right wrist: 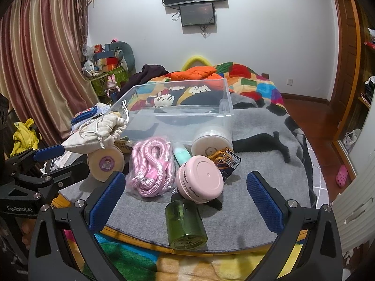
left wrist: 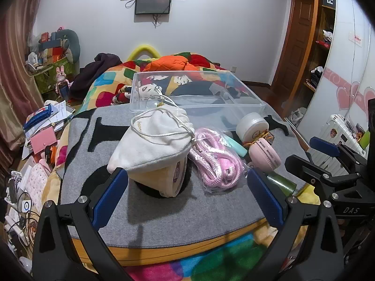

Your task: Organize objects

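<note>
Clearly nothing is packed yet: the clear bin sits empty at the back of the grey mat, with the things in a row before it. Both the left gripper and the right gripper stand wide open, holding nothing. The green bottle lies nearest the right one, touching the pink tin. A good pick would close across the bottle's sides, clear of the tin, then lift over the bin's front wall.

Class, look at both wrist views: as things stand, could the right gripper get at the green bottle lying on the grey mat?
Probably yes. The right gripper is open, and the green bottle lies between its fingers with nothing in front.
</note>
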Available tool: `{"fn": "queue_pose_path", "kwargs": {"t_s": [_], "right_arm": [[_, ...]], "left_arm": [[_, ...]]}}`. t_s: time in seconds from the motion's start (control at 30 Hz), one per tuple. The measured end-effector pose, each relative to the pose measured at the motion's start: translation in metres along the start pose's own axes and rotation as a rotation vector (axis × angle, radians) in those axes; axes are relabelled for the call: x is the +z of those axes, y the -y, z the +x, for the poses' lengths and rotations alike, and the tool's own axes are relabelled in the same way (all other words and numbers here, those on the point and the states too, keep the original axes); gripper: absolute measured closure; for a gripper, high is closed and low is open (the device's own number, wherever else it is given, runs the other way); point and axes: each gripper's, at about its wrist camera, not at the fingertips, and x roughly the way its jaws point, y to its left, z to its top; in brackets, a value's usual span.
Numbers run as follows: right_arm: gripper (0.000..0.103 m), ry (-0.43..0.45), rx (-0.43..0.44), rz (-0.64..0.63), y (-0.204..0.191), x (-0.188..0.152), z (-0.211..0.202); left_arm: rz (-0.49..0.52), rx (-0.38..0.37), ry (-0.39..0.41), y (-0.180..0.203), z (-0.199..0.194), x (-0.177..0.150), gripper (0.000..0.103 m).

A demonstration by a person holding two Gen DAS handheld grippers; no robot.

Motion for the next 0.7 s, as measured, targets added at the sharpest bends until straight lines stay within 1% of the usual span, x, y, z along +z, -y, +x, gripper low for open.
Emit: {"fn": "queue_pose_path", "kwargs": {"t_s": [0.7], "right_arm": [[0.0, -0.004, 0.009, -0.005, -0.0045, -0.0009, 0.0005]], "left_arm": [[-0.007, -0.002, -0.003, -0.0004, 0.0001, 0.0, 0.0]]}}
